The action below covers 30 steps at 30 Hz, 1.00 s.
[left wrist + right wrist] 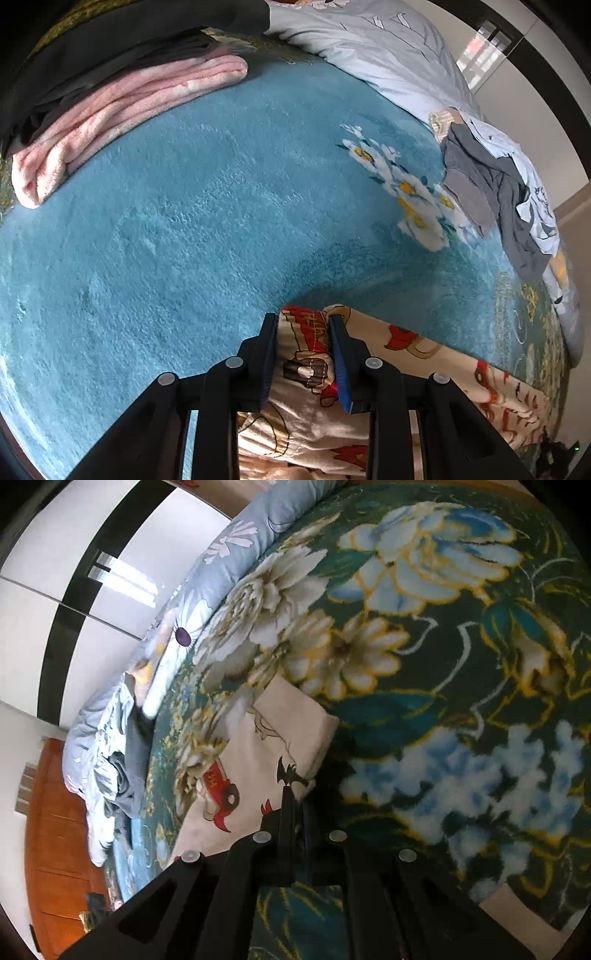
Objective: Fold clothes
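A cream garment printed with red cartoon cars [424, 354] lies on the blue floral blanket [192, 206]. My left gripper [303, 325] is shut on a bunched fold of this garment, cloth filling the gap between the fingers. In the right wrist view the same garment [266, 746] lies flat on the dark green floral part of the blanket [424, 686]. My right gripper [297, 801] is shut at the garment's near edge, the fingers pressed together; the pinched cloth is barely visible.
A folded pink fleece [122, 107] under dark clothes [110, 51] lies at the far left. A heap of grey and white clothes [495, 192] sits at the right. A pale blue duvet [369, 48] lies behind. A wooden cabinet [55, 849] stands beyond the bed.
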### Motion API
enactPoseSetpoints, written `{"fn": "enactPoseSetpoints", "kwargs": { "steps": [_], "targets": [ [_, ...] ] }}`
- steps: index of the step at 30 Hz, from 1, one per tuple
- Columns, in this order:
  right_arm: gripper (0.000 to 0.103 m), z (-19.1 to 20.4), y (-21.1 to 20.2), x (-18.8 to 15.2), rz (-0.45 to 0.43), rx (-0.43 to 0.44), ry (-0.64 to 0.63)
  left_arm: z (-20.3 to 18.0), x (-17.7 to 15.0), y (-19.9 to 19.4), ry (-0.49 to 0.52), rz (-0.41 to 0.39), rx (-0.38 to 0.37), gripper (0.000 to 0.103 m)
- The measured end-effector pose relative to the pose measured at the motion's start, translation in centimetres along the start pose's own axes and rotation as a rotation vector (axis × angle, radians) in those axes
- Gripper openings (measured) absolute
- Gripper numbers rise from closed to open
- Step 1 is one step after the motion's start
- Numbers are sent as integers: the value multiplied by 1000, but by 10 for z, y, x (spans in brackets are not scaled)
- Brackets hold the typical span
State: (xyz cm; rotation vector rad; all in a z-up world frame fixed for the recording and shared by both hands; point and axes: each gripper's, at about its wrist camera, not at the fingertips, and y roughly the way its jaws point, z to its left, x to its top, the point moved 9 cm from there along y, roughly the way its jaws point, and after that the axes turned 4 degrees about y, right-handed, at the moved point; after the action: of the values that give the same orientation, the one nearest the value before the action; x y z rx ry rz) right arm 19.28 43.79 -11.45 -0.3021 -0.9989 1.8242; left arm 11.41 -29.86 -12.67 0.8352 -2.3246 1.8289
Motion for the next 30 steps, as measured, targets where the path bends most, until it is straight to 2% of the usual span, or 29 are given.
{"fn": "enactPoseSetpoints", "kwargs": {
  "steps": [4,6,9,10,13,16,19,21,30],
  "targets": [
    [8,-1,-5,-3,-6,-32,-21,6,0,-11,-25,8,-49,37],
    [13,-4,-12,-1,-30,-86,-49,15,3,-22,-50,-9,-56,46],
    [14,-4,-24,6,-85,-126,-70,33,5,-42,-102,-41,-61,48],
    [19,-4,-29,8,-100,-130,-71,40,4,-49,-122,-53,-62,49],
    [33,0,-40,6,-111,-124,-92,65,-23,-61,-210,-69,-81,51],
    [34,2,-46,-5,-109,-120,-120,89,-51,-72,-298,-85,-101,51],
    [40,-1,-47,-21,-93,-105,-105,111,-78,-79,-391,-94,-136,49],
    [40,-3,-48,-31,-96,-97,-95,114,-88,-82,-408,-93,-164,49],
    [40,13,-75,-64,-120,-31,-126,81,-138,-79,-336,-76,-248,49]
  ]
}}
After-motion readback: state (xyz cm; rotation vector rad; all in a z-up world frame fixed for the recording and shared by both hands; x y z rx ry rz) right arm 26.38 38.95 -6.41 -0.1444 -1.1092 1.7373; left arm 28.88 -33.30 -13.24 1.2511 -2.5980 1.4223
